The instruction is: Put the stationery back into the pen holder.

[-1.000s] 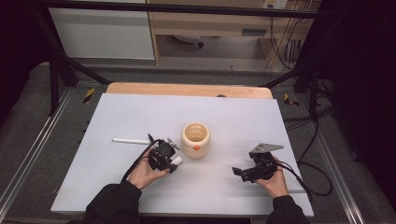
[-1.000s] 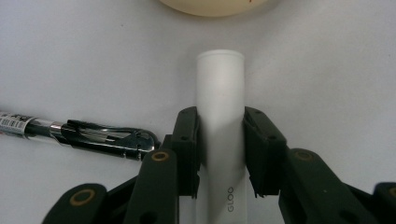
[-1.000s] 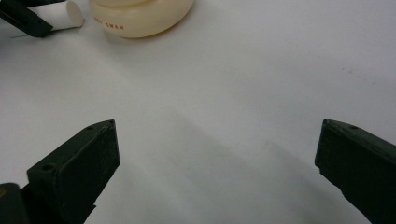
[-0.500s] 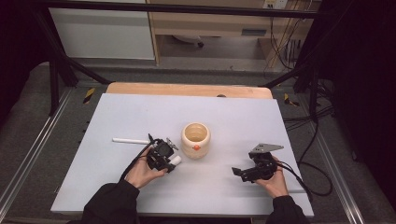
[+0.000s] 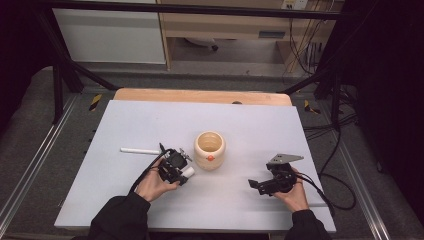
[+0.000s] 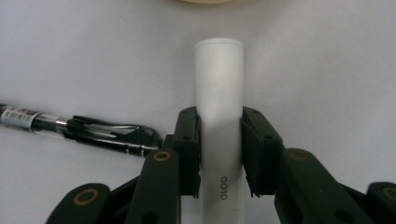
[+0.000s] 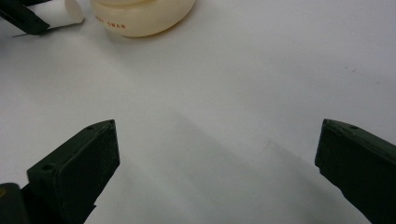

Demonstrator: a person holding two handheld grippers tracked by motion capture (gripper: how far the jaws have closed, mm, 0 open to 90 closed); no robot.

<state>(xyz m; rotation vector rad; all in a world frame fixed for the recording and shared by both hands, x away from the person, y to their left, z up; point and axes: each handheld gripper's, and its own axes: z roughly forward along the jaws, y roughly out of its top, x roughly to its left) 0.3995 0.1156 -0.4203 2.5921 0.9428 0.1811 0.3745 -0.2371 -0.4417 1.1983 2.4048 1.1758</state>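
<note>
white table [image 5: 150, 125], left gripper [image 6: 219, 140] clamping glue stick [image 6: 219, 79] — right gripper [image 7: 217, 154] open

— Which colours do you see on the table [image 5: 150, 120]?

— Its top is pale grey, the far edge is light wood. The tube [image 6: 219, 93] is plain white with small grey letters, the jar [image 5: 210, 149] is cream with an orange mark. The pen [image 6: 102, 133] is black and clear.

— And the grippers?

— The left gripper [image 6: 219, 154] and the right gripper [image 7: 217, 154] are black — brass-coloured rivets on the left one.

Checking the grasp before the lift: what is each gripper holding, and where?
Left gripper clamps the white glue stick mid-body; right gripper holds nothing.
</note>
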